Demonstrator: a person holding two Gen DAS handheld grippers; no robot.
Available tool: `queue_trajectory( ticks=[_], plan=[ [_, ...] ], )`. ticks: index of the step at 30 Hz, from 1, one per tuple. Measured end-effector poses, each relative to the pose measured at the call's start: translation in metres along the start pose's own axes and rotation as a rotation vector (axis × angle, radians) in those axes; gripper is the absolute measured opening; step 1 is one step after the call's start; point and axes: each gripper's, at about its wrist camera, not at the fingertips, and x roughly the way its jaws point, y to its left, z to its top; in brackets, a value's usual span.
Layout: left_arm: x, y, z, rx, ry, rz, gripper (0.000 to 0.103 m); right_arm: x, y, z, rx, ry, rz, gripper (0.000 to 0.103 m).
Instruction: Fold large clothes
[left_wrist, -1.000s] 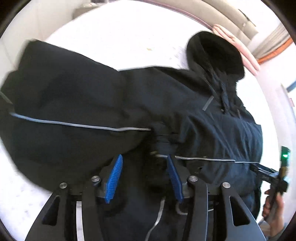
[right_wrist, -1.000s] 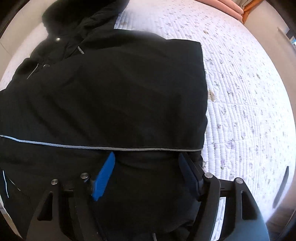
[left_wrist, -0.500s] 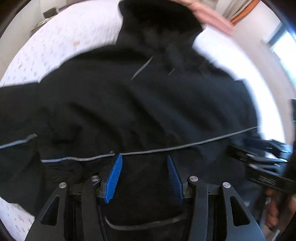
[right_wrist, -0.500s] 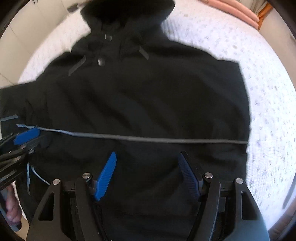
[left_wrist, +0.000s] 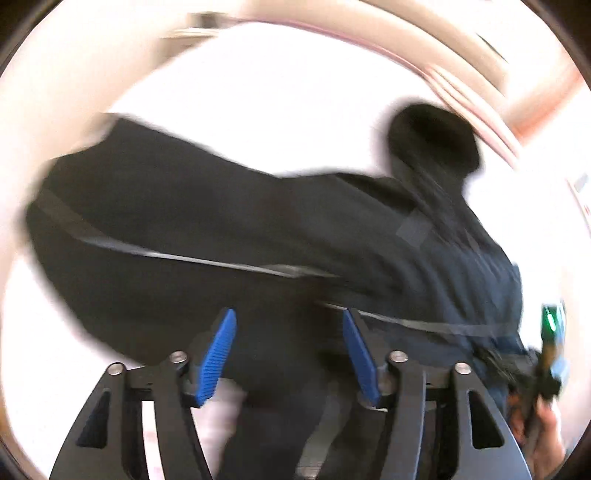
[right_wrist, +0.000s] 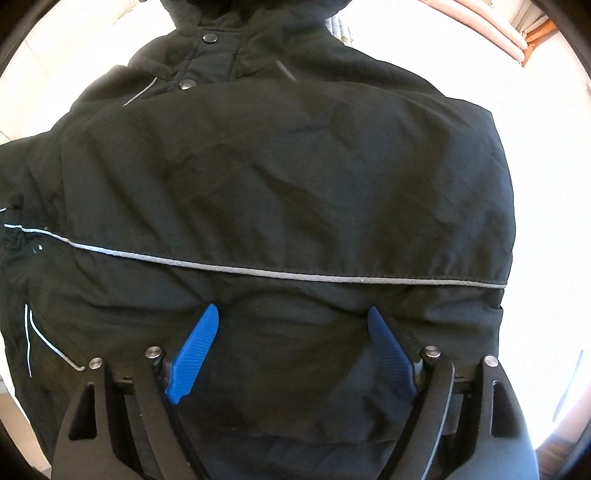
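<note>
A large black hooded jacket (right_wrist: 288, 177) with a thin grey reflective stripe (right_wrist: 295, 275) lies spread on a white quilted bed (right_wrist: 546, 155). Its right sleeve is folded in over the body. In the blurred left wrist view the jacket (left_wrist: 229, 236) has its left sleeve (left_wrist: 122, 192) stretched out to the left and its hood (left_wrist: 432, 140) at the upper right. My left gripper (left_wrist: 288, 325) is open above the jacket's lower part. My right gripper (right_wrist: 293, 323) is open, wide, just over the hem area below the stripe. The right gripper also shows at the right edge of the left wrist view (left_wrist: 546, 354).
Pink folded bedding (right_wrist: 491, 26) lies at the bed's far edge, also in the left wrist view (left_wrist: 476, 107). Bare mattress shows to the right of the jacket (right_wrist: 554, 221) and beyond the sleeve (left_wrist: 277, 110). A beige headboard or wall (left_wrist: 388, 33) runs behind the bed.
The left wrist camera swung right over the jacket body, then back left to the outstretched sleeve. The right gripper moved left and closer over the jacket body. Both stay open.
</note>
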Motion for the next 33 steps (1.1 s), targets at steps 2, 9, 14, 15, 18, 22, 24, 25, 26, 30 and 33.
queue_trajectory(
  ticks=[2,9,14,15,18,22,24,25,26,30,33],
  plan=[
    [-0.011,0.058,0.016,-0.119,-0.037,0.064,0.069,0.001,0.000,0.004,0.002,0.001,-0.001,0.086],
    [-0.006,0.234,0.058,-0.474,-0.095,0.138,0.070,0.010,0.003,0.005,0.002,0.014,-0.015,0.090],
    [0.030,0.305,0.077,-0.592,-0.052,0.094,0.070,0.019,0.003,0.000,0.011,0.025,-0.019,0.092],
    [0.039,0.312,0.078,-0.607,-0.040,0.078,0.070,0.019,0.002,0.001,0.017,0.030,-0.018,0.092],
    [0.065,0.318,0.078,-0.630,-0.010,0.054,0.070,0.018,0.003,0.002,0.021,0.036,-0.029,0.092],
    [0.077,0.310,0.080,-0.603,-0.029,0.042,0.057,0.020,0.003,0.005,0.026,0.045,-0.032,0.092],
    [0.076,0.306,0.086,-0.556,-0.035,0.027,0.031,0.021,0.004,0.004,0.029,0.047,-0.034,0.092],
    [0.074,0.301,0.089,-0.526,-0.043,0.040,0.022,0.023,0.004,0.002,0.029,0.046,-0.034,0.092],
    [0.071,0.293,0.094,-0.498,-0.051,0.048,0.019,0.022,0.004,0.002,0.029,0.047,-0.035,0.092],
    [0.038,0.258,0.093,-0.409,-0.127,0.060,0.017,0.021,0.005,0.004,0.026,0.051,-0.032,0.092],
    [0.007,0.213,0.088,-0.308,-0.190,0.058,0.016,0.021,0.004,0.006,0.022,0.053,-0.029,0.092]
  ],
)
